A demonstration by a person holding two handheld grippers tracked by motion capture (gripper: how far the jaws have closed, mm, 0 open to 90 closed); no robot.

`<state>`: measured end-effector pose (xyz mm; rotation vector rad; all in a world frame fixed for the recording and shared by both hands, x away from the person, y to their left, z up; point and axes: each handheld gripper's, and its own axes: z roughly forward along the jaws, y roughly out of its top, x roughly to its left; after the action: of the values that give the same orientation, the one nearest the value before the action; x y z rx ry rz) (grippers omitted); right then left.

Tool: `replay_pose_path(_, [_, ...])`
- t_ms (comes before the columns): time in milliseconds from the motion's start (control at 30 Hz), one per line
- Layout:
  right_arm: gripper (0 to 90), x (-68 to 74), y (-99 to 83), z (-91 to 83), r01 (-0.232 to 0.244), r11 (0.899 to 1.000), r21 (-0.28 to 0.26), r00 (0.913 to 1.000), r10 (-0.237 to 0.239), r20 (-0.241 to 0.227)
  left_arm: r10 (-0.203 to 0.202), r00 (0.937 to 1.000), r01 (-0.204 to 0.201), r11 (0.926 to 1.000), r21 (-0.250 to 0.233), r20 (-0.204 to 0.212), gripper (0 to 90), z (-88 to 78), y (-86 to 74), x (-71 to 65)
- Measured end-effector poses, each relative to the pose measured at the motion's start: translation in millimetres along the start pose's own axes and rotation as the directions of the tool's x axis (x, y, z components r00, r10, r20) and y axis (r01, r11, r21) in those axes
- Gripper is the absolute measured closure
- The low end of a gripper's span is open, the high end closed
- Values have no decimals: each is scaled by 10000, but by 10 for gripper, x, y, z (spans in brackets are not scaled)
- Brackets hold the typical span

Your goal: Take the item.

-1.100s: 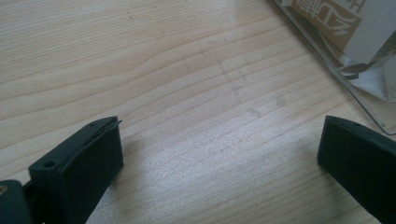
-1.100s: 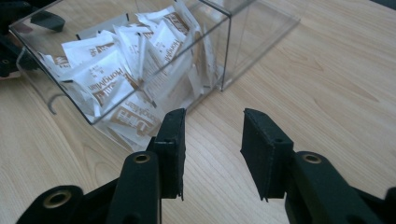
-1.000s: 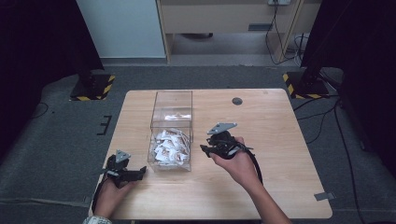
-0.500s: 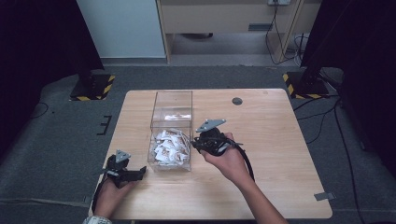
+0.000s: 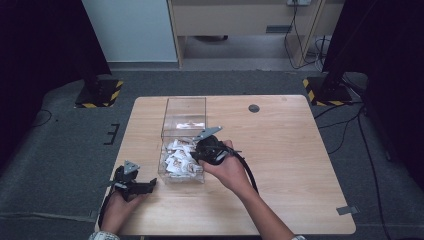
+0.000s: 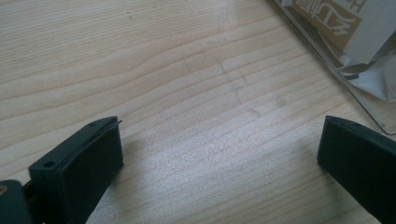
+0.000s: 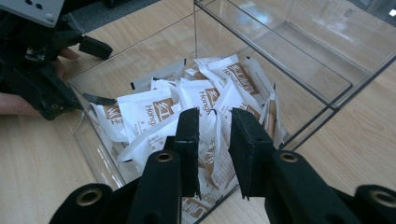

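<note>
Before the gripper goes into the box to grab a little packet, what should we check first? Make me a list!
1. Box top is open for reaching in: ok. The clear box has no lid showing on it.
2. Packets are there to grab: ok. The white packets are piled at the near end of the box.
3. Right gripper is over the pile: ok. Its jaws point down at the packets.
4. Jaws are ready: cannot tell. They have a narrow gap and have just been closing and reopening a little; nothing is clearly pinched between them.
5. Left gripper is out of the way: ok. It rests open on the table, beside the box.
</note>
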<state>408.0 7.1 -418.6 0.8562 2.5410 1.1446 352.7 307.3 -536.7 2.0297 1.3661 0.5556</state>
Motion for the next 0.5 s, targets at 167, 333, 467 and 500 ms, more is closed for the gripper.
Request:
replay_pose_path(167, [710, -17, -5, 74, -84, 9999, 93, 10000, 84, 20, -1, 10000, 1, 10000, 0, -2, 0, 0, 0, 0])
replay_pose_path(333, [700, -20, -19, 165, -92, 9995, 307, 10000, 91, 9, 0, 10000, 0, 10000, 2, -2, 0, 0, 0, 0])
replay_pose_path(467, [709, -4, -31, 226, -42, 9993, 379, 10000, 42, 3, 0, 10000, 0, 10000, 1, -2, 0, 0, 0, 0])
replay_pose_path(500, [717, 4, -36, 246, -6, 9989, 469, 10000, 4, 37, 0, 10000, 0, 10000, 1, -2, 0, 0, 0, 0])
